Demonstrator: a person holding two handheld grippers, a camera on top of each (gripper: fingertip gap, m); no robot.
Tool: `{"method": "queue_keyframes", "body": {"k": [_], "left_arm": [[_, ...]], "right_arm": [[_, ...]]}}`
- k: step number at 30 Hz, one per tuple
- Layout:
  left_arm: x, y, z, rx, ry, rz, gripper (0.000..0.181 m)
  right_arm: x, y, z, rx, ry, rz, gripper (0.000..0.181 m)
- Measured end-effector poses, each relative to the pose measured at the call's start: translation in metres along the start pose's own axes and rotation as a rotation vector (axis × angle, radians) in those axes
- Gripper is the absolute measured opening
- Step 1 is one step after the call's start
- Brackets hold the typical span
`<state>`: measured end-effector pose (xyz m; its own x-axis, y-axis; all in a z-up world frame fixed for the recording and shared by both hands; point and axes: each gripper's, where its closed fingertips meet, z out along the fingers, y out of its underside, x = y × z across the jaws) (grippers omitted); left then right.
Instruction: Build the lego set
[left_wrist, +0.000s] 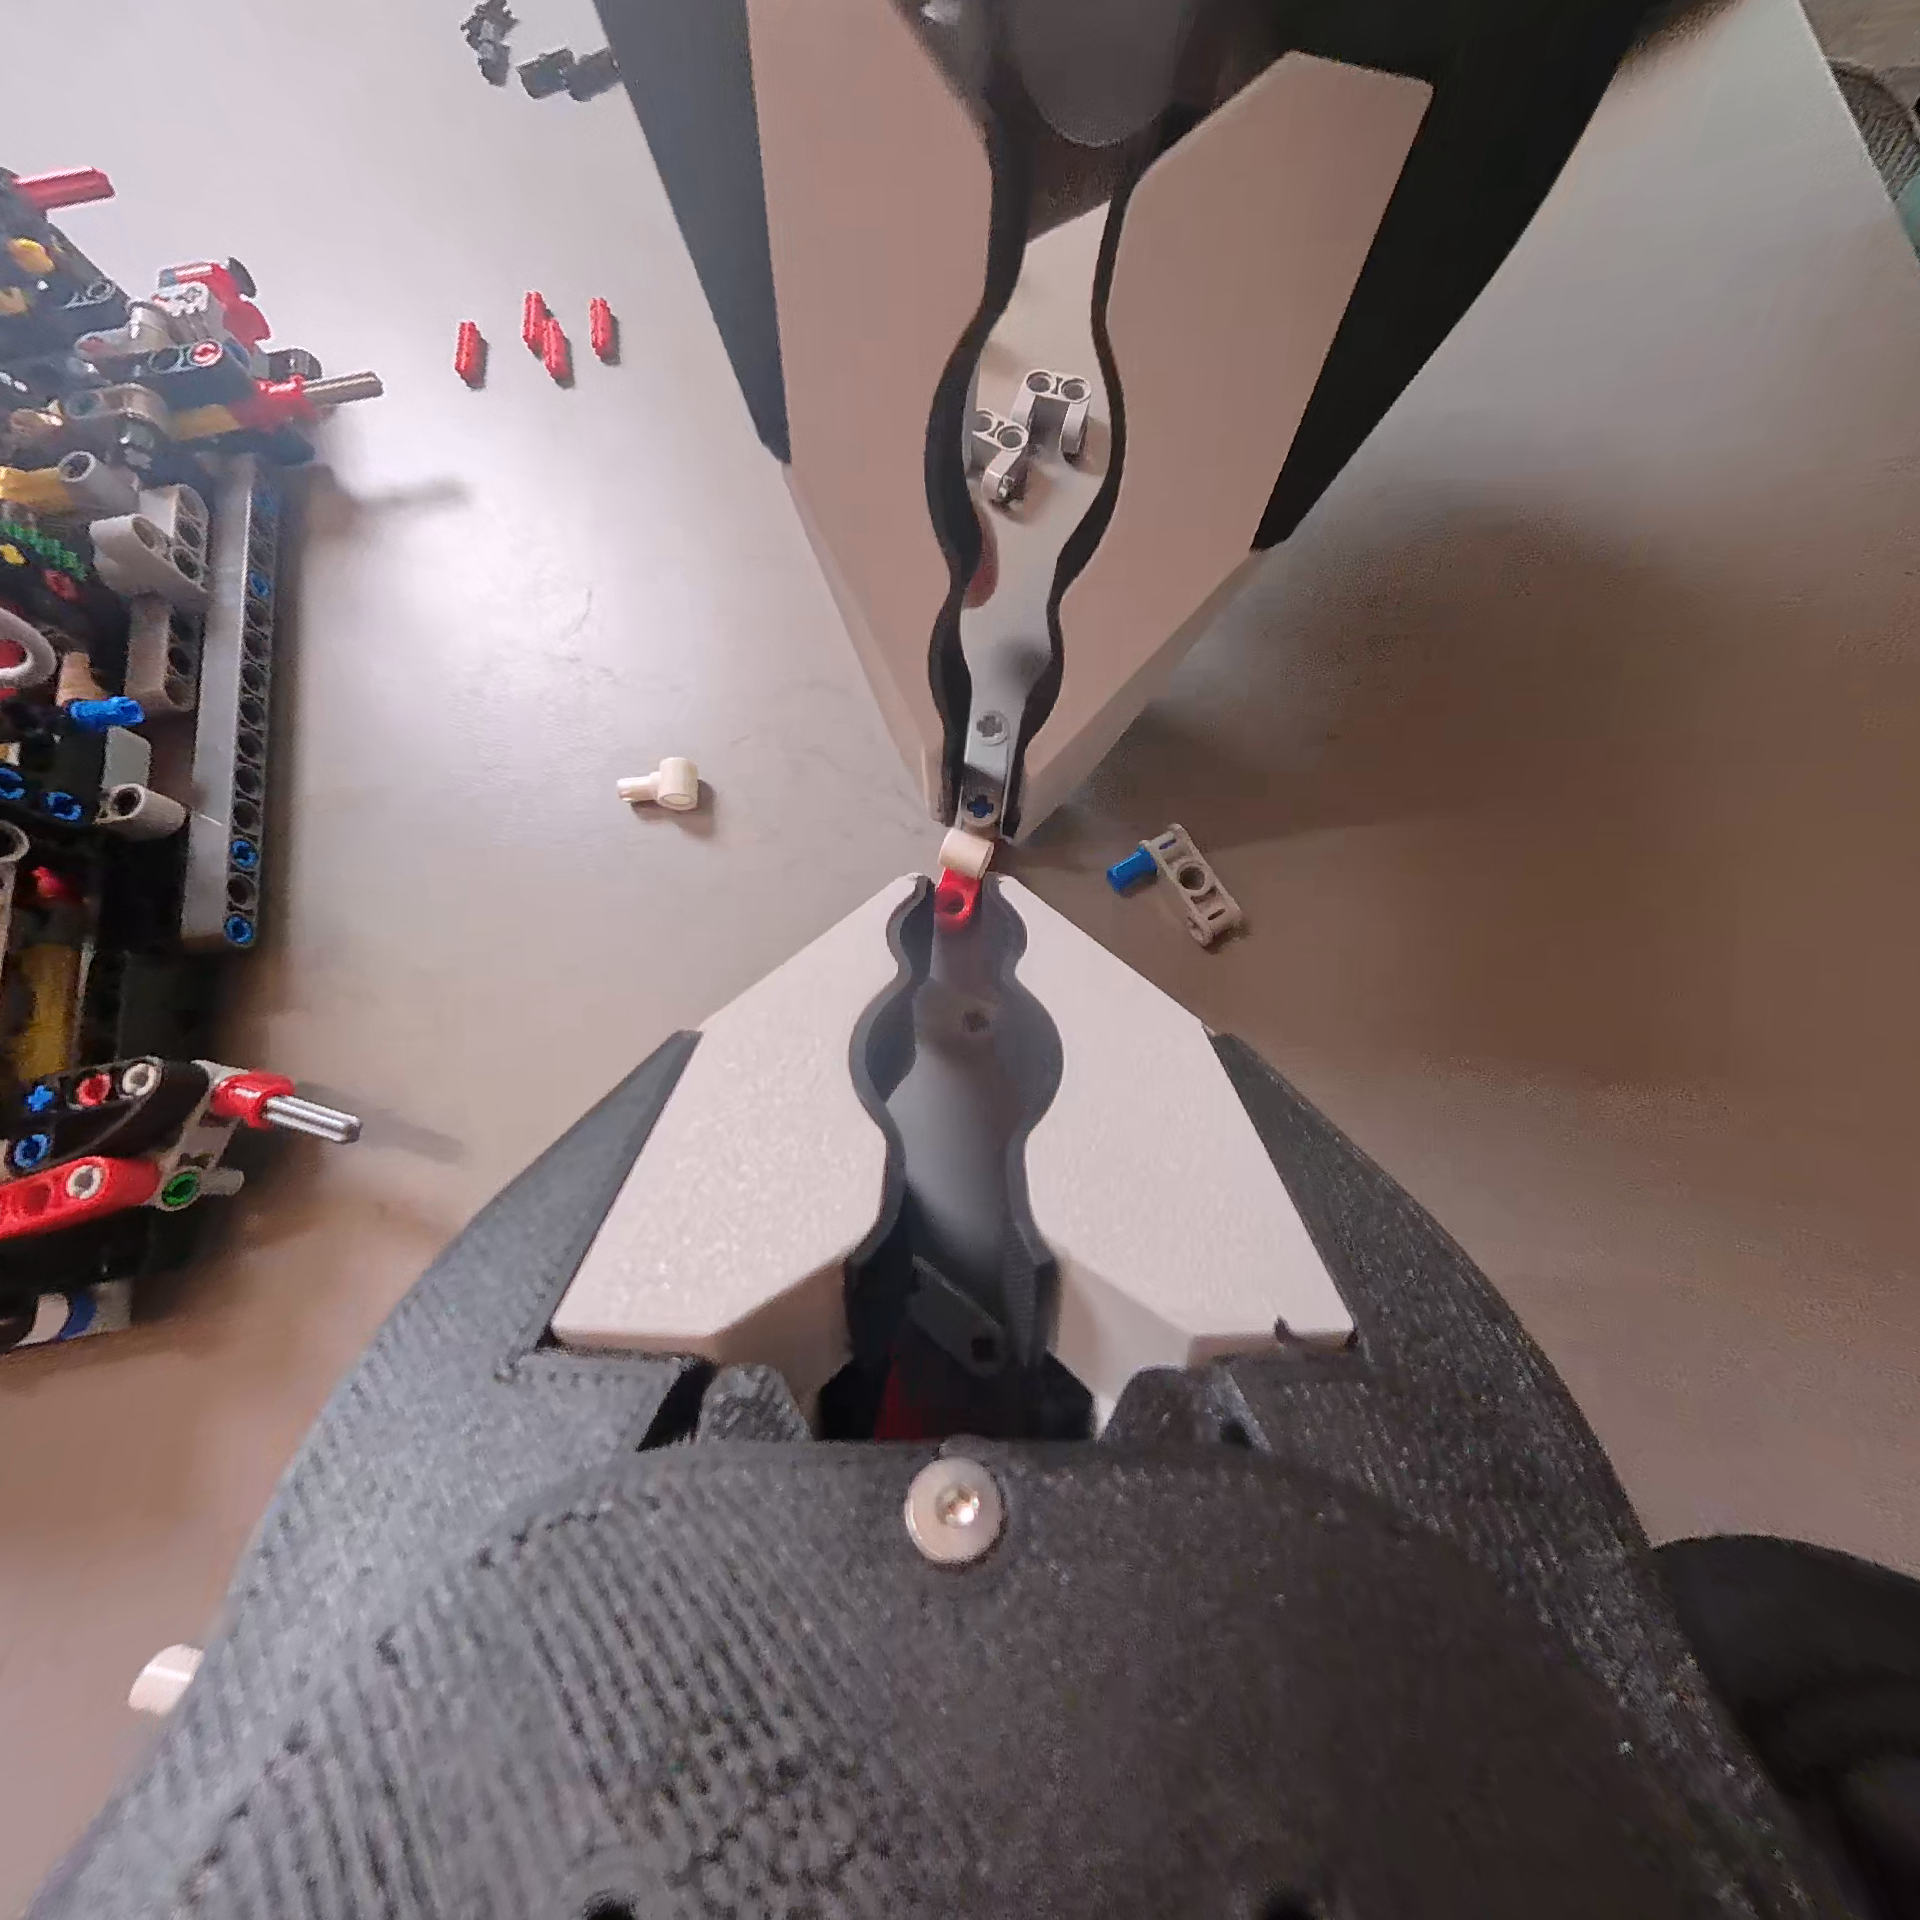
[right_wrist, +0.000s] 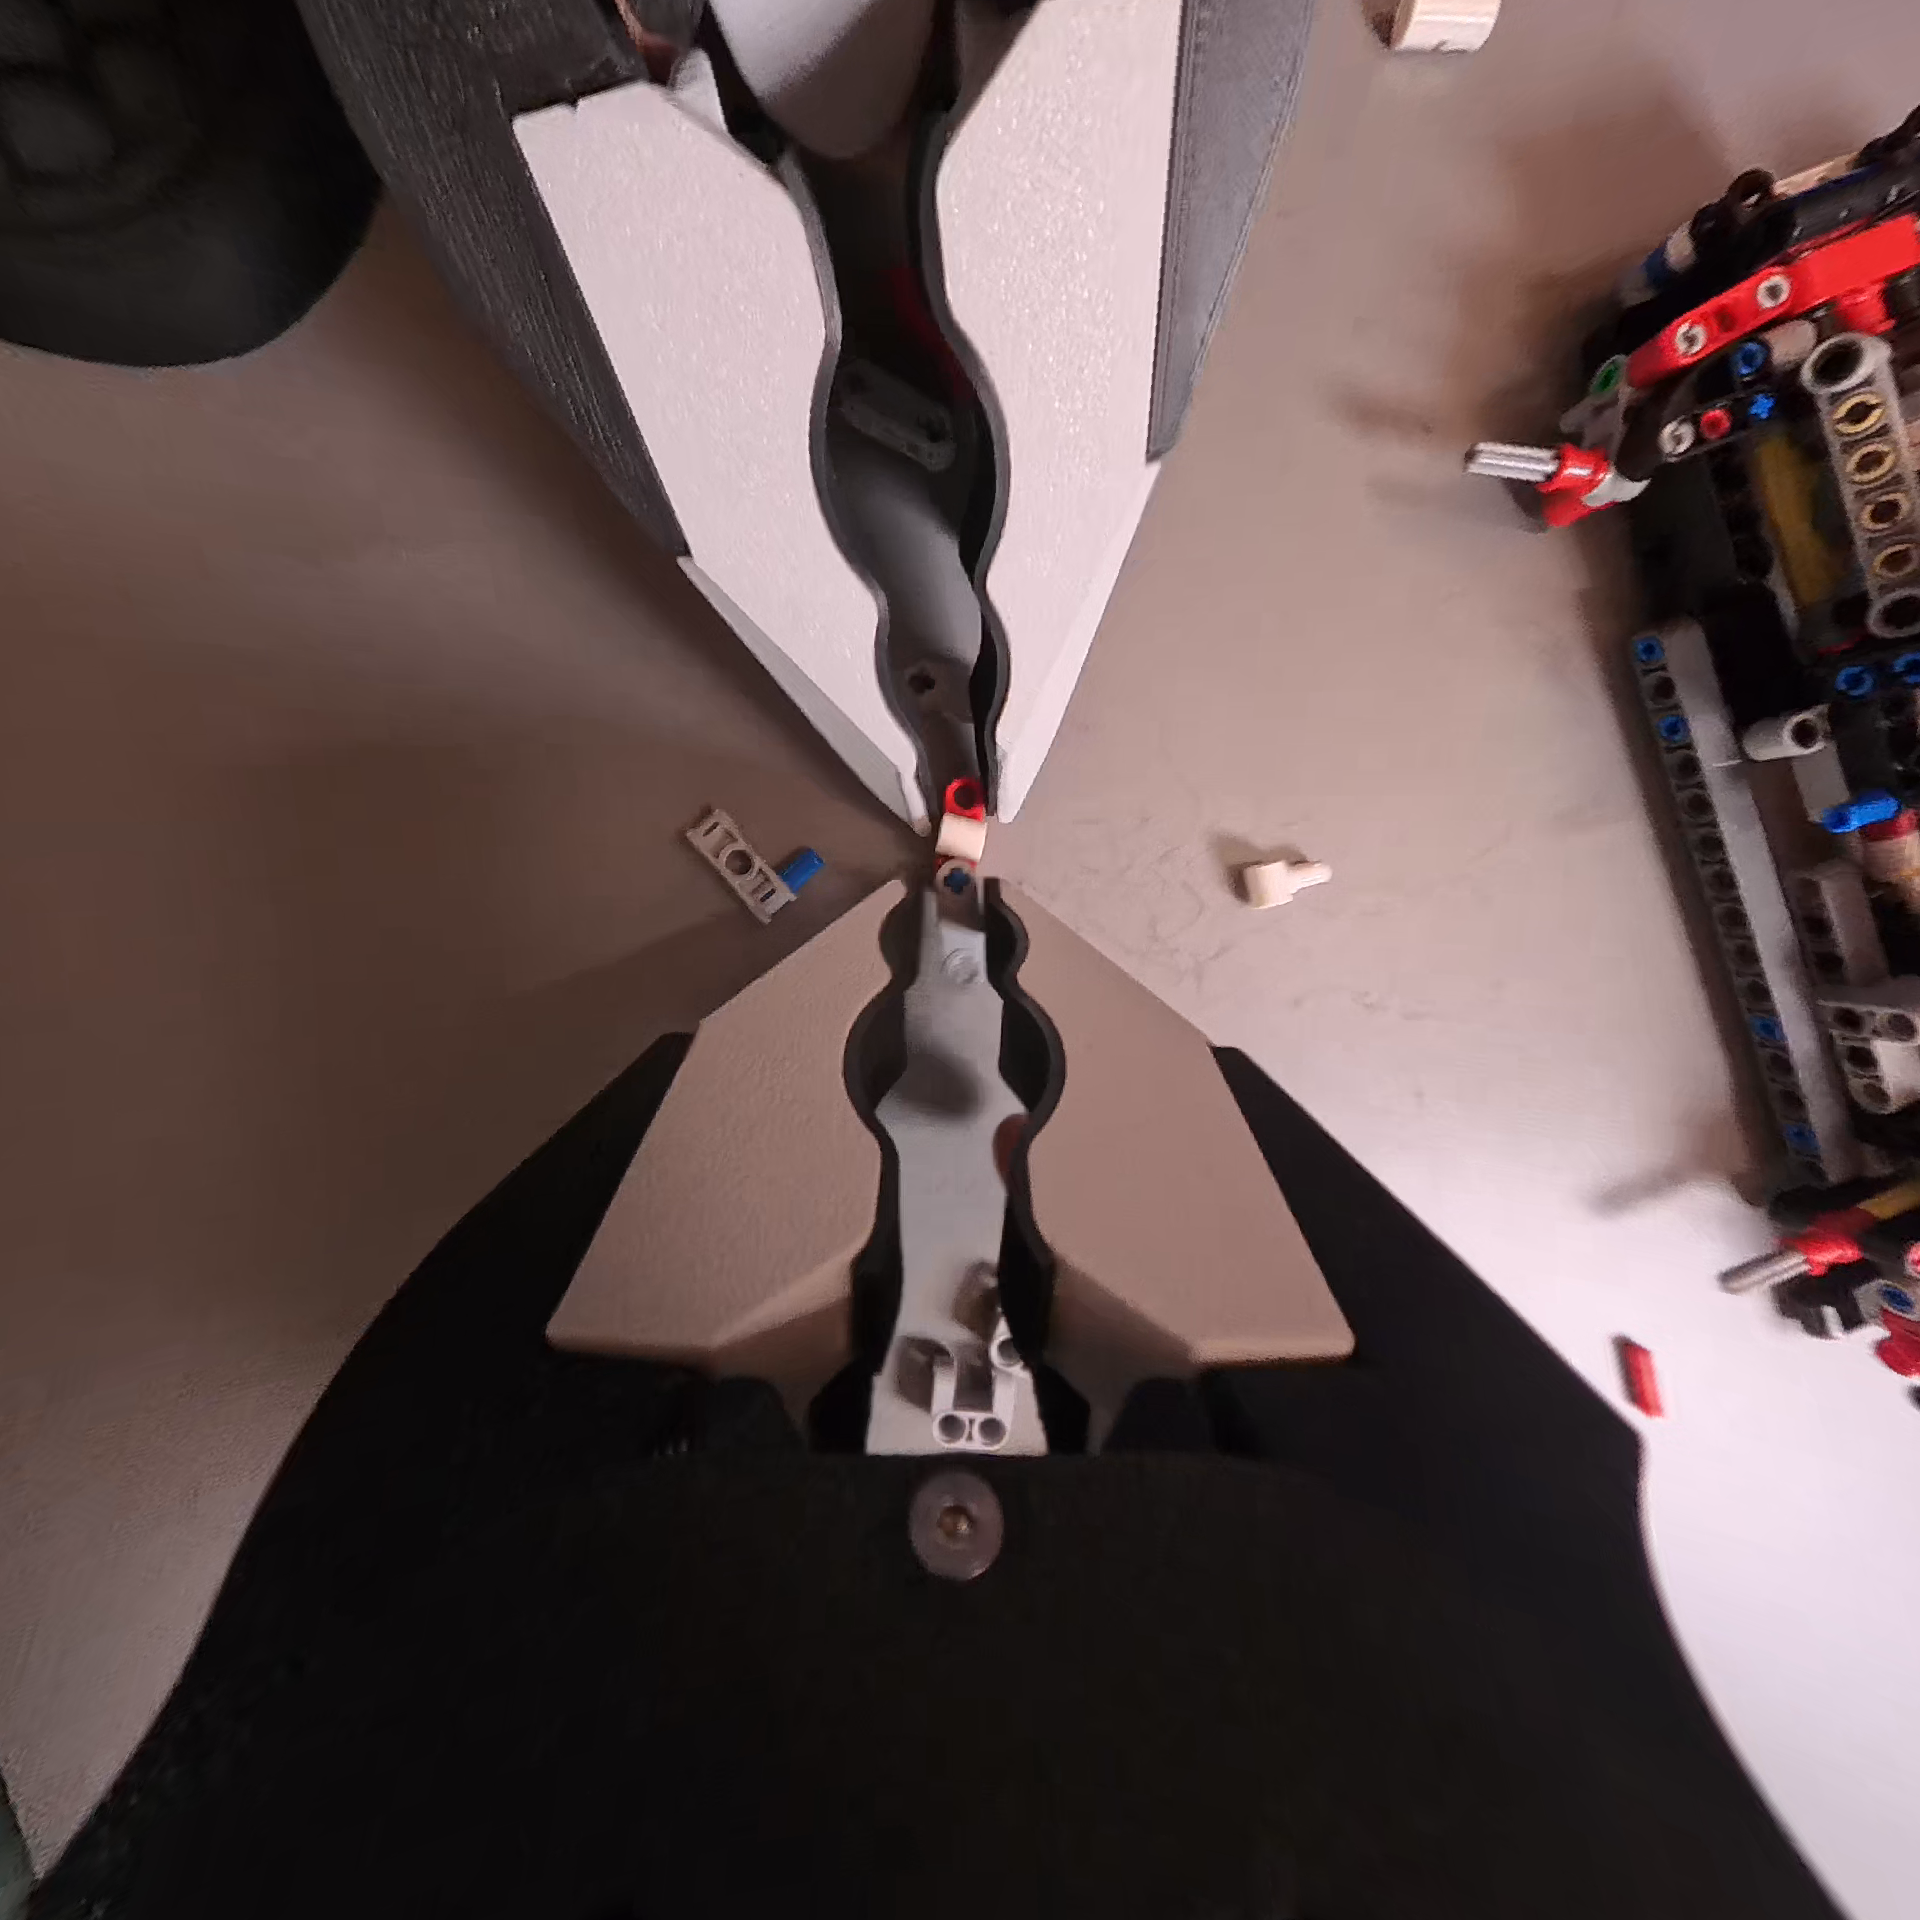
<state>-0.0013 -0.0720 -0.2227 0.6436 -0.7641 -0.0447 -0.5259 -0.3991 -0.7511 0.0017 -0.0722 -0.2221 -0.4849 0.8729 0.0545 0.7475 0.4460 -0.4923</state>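
4 loose red pins (left_wrist: 538, 341), 2 tan pegs (left_wrist: 662, 782), 2 grey connectors (left_wrist: 1029, 426), 1 part-built model (left_wrist: 114, 665)

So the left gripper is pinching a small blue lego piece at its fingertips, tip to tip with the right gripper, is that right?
Not quite: the small lego piece pinched at the left gripper fingertips is red, not blue, as the left wrist view shows. It does meet the right gripper tip to tip.

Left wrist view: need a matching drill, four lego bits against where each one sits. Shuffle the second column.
1. red connector
2. grey beam
3. loose cream connector
4. red pins

a. clamped in the right tongs
b. alone on the table, just left of the tong tips
c. clamped in the left tongs
d. in a row on the table, upper left

Pairs: 1-c, 2-a, 3-b, 4-d
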Motion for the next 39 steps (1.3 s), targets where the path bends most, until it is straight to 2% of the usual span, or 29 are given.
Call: {"method": "queue_keyframes", "body": {"k": [1,4,8,14,19,31,39], "left_arm": [[0.000,0.000,0.000,-0.006,-0.014,-0.002,0.007],[0.001,0.001,0.000,-0.028,-0.050,-0.020,0.007],[0.007,0.001,0.000,-0.022,-0.030,-0.043,0.008],[0.011,0.001,-0.003,-0.005,-0.024,-0.056,0.011],[0.007,0.001,-0.002,-0.032,-0.085,-0.080,0.006],[0.011,0.001,-0.001,-0.047,-0.066,-0.107,0.006],[0.013,0.000,0.001,-0.037,-0.066,-0.068,0.005]], "right_arm": [[-0.003,0.003,0.000,0.011,-0.014,0.009,0.018],[-0.004,0.004,0.000,0.089,0.015,0.023,0.023],[0.002,0.003,-0.003,0.159,0.080,-0.003,0.011],[-0.003,0.006,-0.002,0.141,0.051,-0.035,0.008],[-0.004,0.006,-0.001,0.110,0.042,0.041,0.007],[-0.005,0.007,-0.002,0.101,0.024,0.071,0.006],[-0.005,0.009,-0.003,0.098,0.004,-0.058,0.006]]}}
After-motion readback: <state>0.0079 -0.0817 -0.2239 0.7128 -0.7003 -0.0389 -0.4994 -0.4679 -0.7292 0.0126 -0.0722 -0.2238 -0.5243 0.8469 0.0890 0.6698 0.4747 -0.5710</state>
